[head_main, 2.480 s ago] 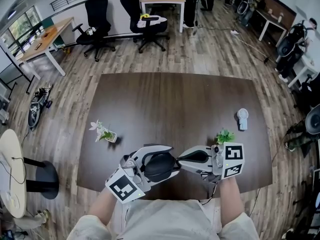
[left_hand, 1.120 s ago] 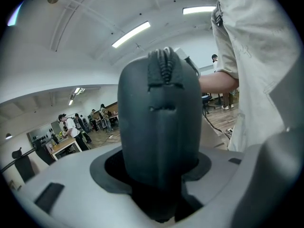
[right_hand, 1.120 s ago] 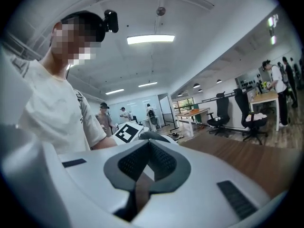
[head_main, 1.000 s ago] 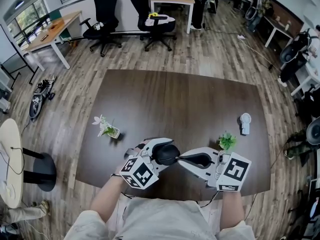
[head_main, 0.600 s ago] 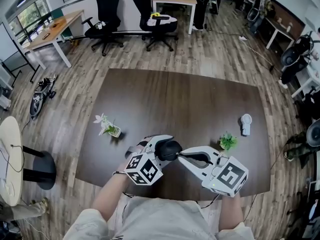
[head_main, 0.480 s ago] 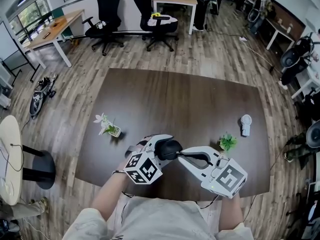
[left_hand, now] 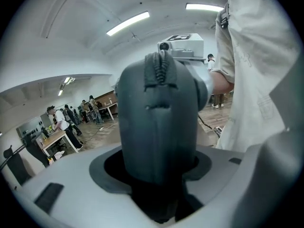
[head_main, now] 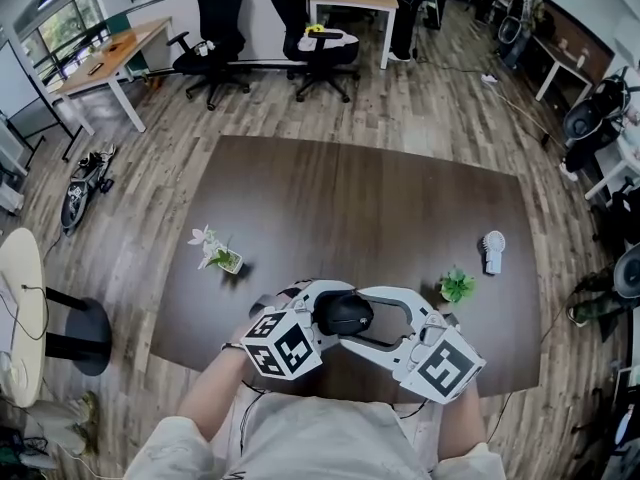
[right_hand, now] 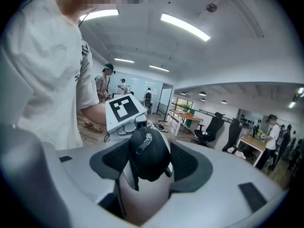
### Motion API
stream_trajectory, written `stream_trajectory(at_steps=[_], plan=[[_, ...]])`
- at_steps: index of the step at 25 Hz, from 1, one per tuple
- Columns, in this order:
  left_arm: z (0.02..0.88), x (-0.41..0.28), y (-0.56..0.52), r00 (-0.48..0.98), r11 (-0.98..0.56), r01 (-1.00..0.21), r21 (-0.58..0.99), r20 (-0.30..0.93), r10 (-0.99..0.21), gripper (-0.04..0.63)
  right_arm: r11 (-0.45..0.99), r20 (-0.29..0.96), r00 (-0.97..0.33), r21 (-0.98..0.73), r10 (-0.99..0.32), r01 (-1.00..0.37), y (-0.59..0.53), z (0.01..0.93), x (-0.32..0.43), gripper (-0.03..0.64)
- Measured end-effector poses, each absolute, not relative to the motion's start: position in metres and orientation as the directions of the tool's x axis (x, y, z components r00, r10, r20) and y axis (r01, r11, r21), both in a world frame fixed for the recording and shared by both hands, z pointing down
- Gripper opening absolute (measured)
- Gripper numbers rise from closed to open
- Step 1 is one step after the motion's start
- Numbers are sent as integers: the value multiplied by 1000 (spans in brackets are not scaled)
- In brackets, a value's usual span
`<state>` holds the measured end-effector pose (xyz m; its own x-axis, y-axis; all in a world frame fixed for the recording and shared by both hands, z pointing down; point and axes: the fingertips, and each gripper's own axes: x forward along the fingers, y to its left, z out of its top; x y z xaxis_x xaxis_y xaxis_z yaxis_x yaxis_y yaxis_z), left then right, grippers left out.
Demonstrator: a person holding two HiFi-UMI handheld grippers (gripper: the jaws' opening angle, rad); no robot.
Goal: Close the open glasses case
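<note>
Near table (head_main: 350, 208) front edge, left gripper (head_main: 335, 314) holds case (head_main: 350, 314).

Glasses case (head_main: 345, 314) over table (head_main: 350, 208) (near edge)

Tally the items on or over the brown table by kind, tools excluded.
glasses case: 1
small potted plant: 2
handheld fan: 1
Total: 4
</note>
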<state>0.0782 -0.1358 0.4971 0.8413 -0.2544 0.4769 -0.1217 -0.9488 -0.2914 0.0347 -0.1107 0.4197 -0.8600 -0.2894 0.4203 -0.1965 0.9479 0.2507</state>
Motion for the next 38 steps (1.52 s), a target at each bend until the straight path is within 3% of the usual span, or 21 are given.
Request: stream_trajectory(at_steps=[5,8,11,16,21,30,38], plan=[[473,74,-127,890,-948,-126,-292,388,-238,268,960,367,-900,231,-234,-156,-106,406,41,258],[440,70,-120,940,-952,-150,-267,261,-221,268,970,104,-969,124,-223,-210,-107,366,43,256],[416,66,-118,955,-951,-170,-258,194,-224,267,975,-3,-979,91,-202,-202,-107,350,52,256],[418,63,-132,929,-919,-252,-304,190,-318,259,965,10,-965,36,-261,-260,-122,365,60,269],[421,55,-144,901,-883,-306,-356,190,-389,258,951,-115,-946,-111,-302,-290,-128,361,74,215],[421,55,-143,905,-878,-317,-360,162,-393,258,947,-216,-933,-213,-287,-242,-129,362,82,188],[420,60,-142,907,-870,-315,-380,149,-394,258,945,-231,-928,-222,-292,-242,-126,361,89,181]])
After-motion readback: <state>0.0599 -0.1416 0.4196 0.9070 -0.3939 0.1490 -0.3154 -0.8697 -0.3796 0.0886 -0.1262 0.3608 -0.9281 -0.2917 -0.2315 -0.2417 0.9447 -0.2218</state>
